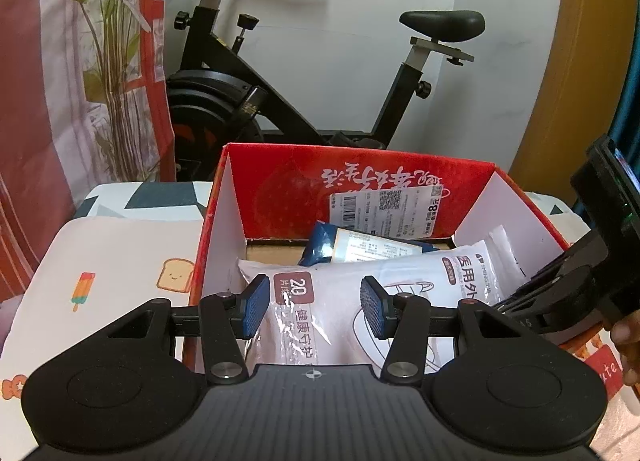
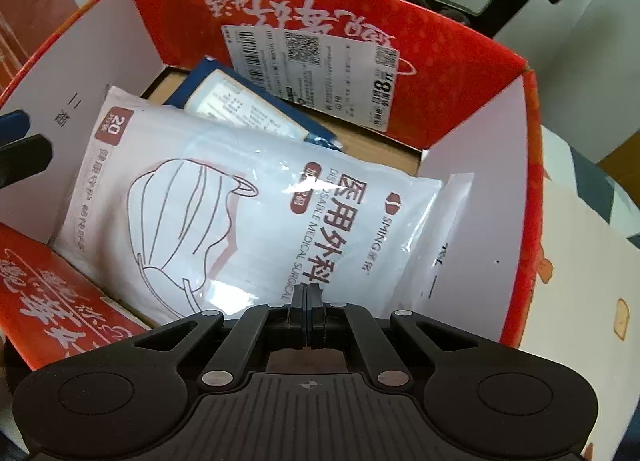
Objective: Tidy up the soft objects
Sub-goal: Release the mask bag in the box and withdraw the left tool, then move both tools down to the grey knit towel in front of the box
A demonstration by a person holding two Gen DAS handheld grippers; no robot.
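Gleaming crinkly mask pack (image 2: pixel 248 213), cardboard box (image 2: pixel 472 73)

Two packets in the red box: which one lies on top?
The white mask packet lies on top. It bears a mask drawing and a "20" badge, and overlaps the dark blue packet, which peeks out behind it toward the box's far wall.

A black exercise bike (image 1: pixel 304 73) stands against the white wall. Beside it, a plant (image 1: pixel 108 21) rises before a red-and-white curtain (image 1: pixel 36 101).
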